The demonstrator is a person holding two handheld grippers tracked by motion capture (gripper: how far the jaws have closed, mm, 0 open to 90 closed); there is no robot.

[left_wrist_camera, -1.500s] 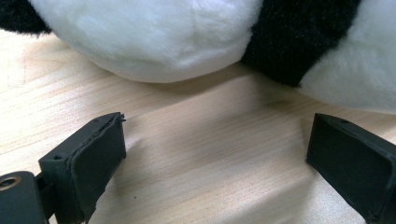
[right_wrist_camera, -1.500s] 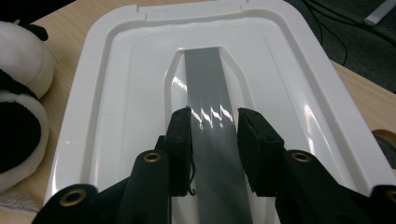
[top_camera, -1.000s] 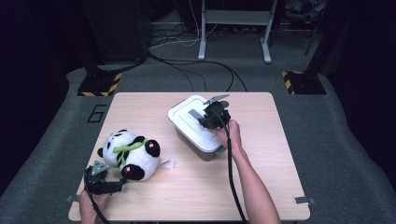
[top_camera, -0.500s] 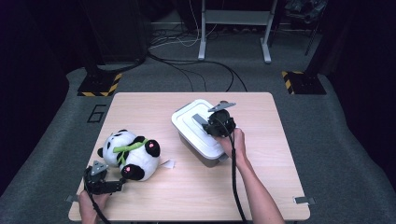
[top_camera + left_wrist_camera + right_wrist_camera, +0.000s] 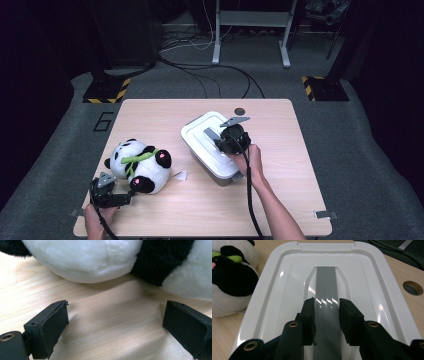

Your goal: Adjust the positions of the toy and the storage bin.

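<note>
Wood counter (image 5: 280, 200): pale and bare along the near edge; anything that is knocked there can slide freely.
Left tool (image 5: 111, 196): sits low at the near left corner, jaws wide apart with nothing between them, pointing at the plush panda (image 5: 140, 162) just beyond.
Panda risk: soft and rounded, lying on its side; a shallow pinch on the fur would likely slip off or roll it toward the box.
Right tool (image 5: 327, 307): jaws drawn in against both sides of the grey handle strip (image 5: 325, 287) that runs down the middle of the white lid (image 5: 210, 142).
Grip risk: the strip looks smooth and glossy, and the pads hold only its near end, so a lift could slip or tilt the lid.
Box (image 5: 227, 175): stands mid-counter, angled, right of the panda; if the lid sticks, I judge the whole box may drag or jerk sideways.
Far hazard: a round hole (image 5: 240, 111) lies in the counter just beyond the box.
</note>
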